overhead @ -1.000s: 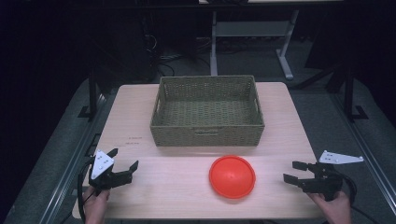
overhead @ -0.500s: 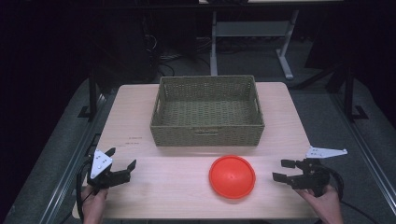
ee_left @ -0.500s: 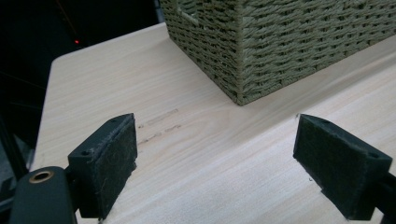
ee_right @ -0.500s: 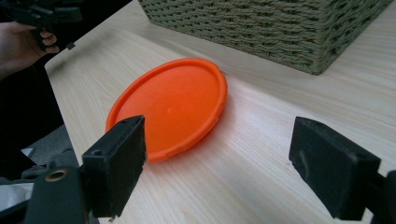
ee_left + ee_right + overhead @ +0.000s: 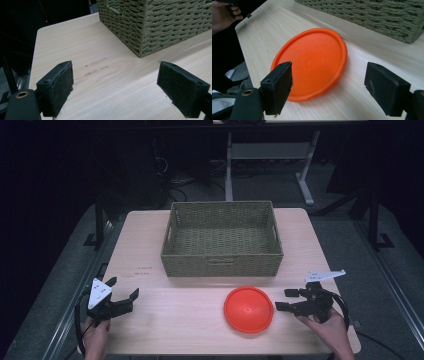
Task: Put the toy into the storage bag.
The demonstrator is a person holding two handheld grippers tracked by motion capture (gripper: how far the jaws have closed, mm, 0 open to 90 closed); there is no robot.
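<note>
orange plate just ahead of fingers

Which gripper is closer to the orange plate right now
Right. The right gripper sits open just beside the orange plate at its right edge, while the left gripper is far off near the table's left edge.

Woven basket on wooden table
</note>
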